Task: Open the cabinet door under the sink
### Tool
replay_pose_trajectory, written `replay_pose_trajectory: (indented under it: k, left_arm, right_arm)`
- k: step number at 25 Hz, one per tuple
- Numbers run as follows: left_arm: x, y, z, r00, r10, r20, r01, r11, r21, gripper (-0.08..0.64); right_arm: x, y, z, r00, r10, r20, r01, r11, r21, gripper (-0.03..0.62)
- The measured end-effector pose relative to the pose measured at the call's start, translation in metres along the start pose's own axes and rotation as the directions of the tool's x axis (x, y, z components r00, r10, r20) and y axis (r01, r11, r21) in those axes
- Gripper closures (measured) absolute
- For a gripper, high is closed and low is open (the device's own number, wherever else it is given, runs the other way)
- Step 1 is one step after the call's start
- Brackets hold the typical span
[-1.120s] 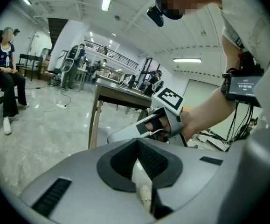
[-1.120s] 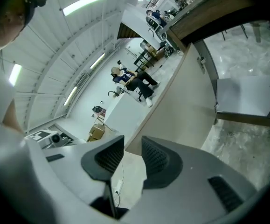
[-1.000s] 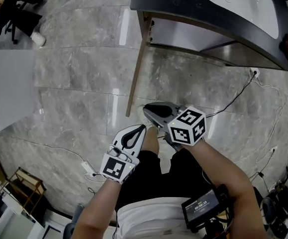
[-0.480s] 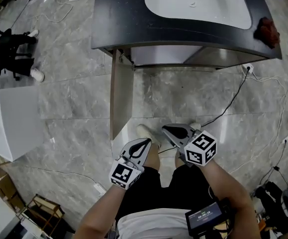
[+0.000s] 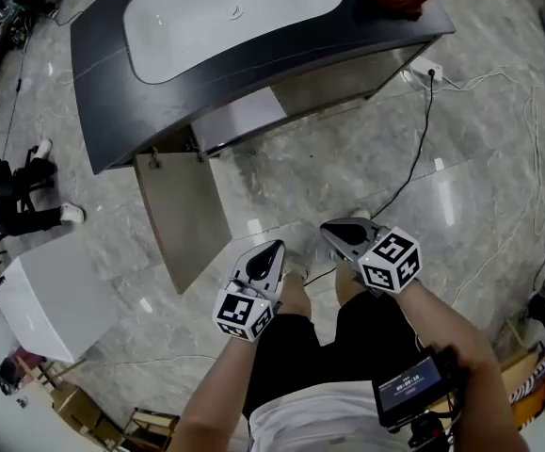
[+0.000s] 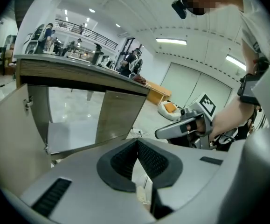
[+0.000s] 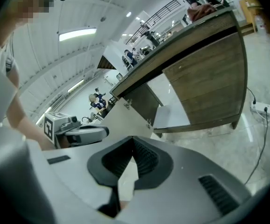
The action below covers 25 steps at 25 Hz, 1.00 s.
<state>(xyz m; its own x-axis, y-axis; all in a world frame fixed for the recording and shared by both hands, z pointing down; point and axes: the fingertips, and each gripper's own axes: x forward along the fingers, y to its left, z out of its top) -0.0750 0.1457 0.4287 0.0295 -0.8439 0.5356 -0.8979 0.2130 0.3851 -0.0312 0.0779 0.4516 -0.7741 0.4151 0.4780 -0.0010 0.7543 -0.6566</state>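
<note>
Cabinet door (image 5: 184, 217) stands swung open below the dark counter (image 5: 103, 111) with the white oval sink (image 5: 225, 12), at about 10 o'clock from my left gripper (image 5: 274, 250) and well apart from both grippers. My left gripper and right gripper (image 5: 333, 232) each have jaws fully together, ribbed black pads meeting, holding and touching nothing. Door: flat matte tan panel, small metal hinges on one edge; floor (image 5: 460, 158) glossy grey stone tile.

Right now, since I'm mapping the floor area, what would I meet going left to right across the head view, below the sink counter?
White box → open cabinet door → left hand-held gripper → right hand-held gripper.
</note>
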Motion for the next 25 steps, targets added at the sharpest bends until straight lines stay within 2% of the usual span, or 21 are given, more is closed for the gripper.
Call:
replay_pose_trajectory:
  k: [6, 10, 14, 20, 25]
  left_arm:
    - [0.069, -0.025, 0.018, 0.999, 0.004, -0.045, -0.004, 1.000, 0.009, 0.551]
    - [0.101, -0.037, 0.041, 0.999, 0.027, -0.040, -0.025, 0.999, 0.046, 0.551]
    - [0.128, -0.042, 0.061, 0.999, 0.039, -0.028, -0.037, 0.997, 0.069, 0.551]
    - [0.146, -0.020, 0.061, 0.997, 0.050, -0.058, -0.046, 0.996, 0.078, 0.551]
    - [0.152, 0.008, 0.054, 0.994, 0.063, -0.089, -0.056, 0.996, 0.076, 0.551]
  right_arm:
    - [-0.066, -0.062, 0.017, 0.994, -0.065, 0.091, 0.061, 0.997, 0.044, 0.578]
    - [-0.099, -0.095, 0.023, 0.985, -0.094, 0.148, 0.083, 0.994, 0.075, 0.578]
    - [-0.112, -0.127, 0.016, 0.978, -0.124, 0.166, 0.109, 0.990, 0.093, 0.578]
    - [-0.110, -0.137, 0.003, 0.968, -0.149, 0.202, 0.120, 0.981, 0.151, 0.578]
    - [-0.104, -0.137, -0.006, 0.963, -0.183, 0.196, 0.146, 0.971, 0.188, 0.578]
